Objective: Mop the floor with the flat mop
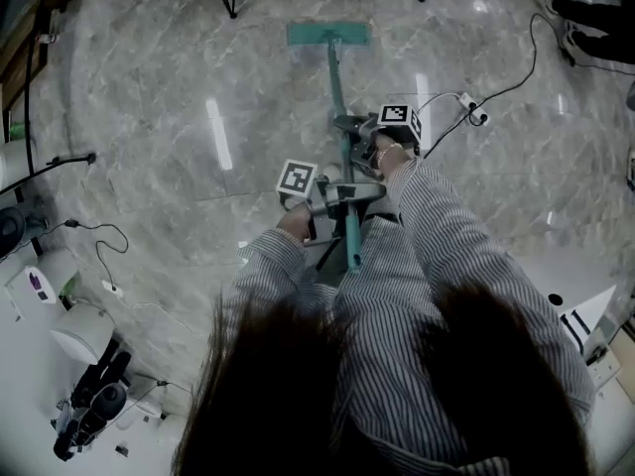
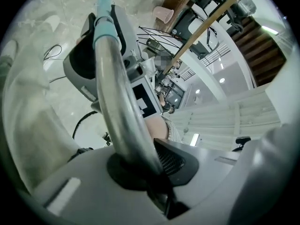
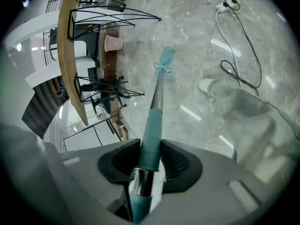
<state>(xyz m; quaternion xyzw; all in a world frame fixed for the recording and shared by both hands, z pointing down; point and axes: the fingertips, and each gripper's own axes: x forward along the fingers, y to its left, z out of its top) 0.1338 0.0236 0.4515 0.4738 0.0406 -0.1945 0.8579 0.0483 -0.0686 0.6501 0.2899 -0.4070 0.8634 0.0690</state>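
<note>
On the marbled floor (image 1: 179, 87), we are recording one flat mop (image 1: 335, 72), its teal head lying flat, its pole teal and steel. Two grippers, left gripper (image 1: 339, 196) and right gripper (image 1: 354, 127), are each clamping their jaws on that pole.

floor (image 1: 149, 97): glossy grey marble, catching glare | mop pole (image 3: 158, 93): polished bright metal, matt teal sleeve | shirt sleeve (image 1: 446, 236): striped woven cloth

Flat mop (image 1: 328, 35) on marble floor (image 1: 169, 87), left gripper (image 1: 340, 195), right gripper (image 1: 350, 128) clamping it
</note>
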